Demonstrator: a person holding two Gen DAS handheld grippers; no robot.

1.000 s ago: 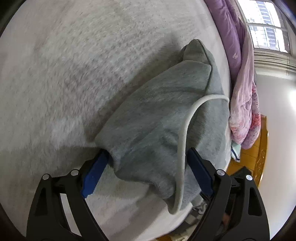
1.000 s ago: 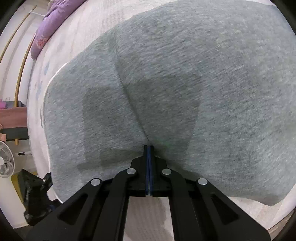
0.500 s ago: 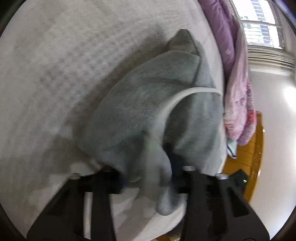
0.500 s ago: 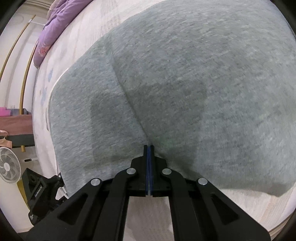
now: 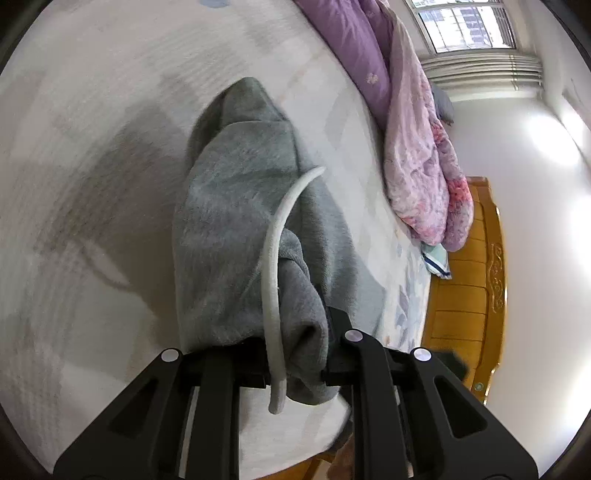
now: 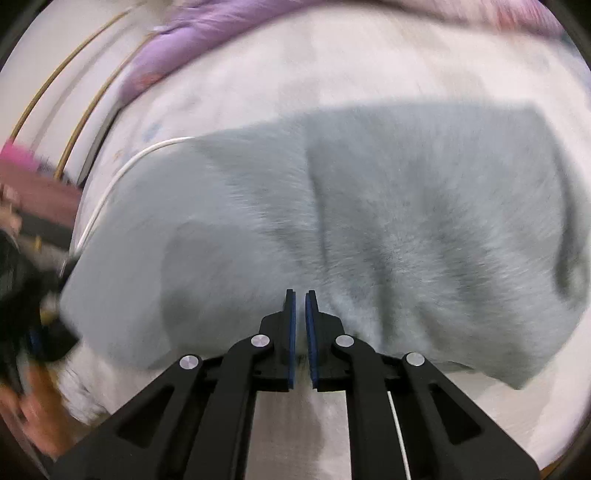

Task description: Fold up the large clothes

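Note:
A large grey garment with a white cord lies on a pale bed sheet. In the left wrist view my left gripper (image 5: 291, 354) is shut on a bunched edge of the grey garment (image 5: 236, 221), and the white cord (image 5: 275, 273) hangs down between the fingers. In the right wrist view the garment (image 6: 369, 229) lies spread flat. My right gripper (image 6: 300, 310) sits at its near edge with the blue pads (image 6: 291, 332) a narrow gap apart and nothing between them. The white cord (image 6: 110, 184) runs along the garment's left edge.
A purple and pink quilt (image 5: 413, 140) is heaped along the far side of the bed (image 5: 92, 147). A wooden headboard (image 5: 469, 288) and a window (image 5: 465, 22) are at the right. The other gripper and a hand (image 6: 26, 325) show blurred at the left of the right wrist view.
My left gripper closed on the garment's edge and lifted it. My right gripper opened slightly, let go of the garment and pulled back, so more of the bed shows.

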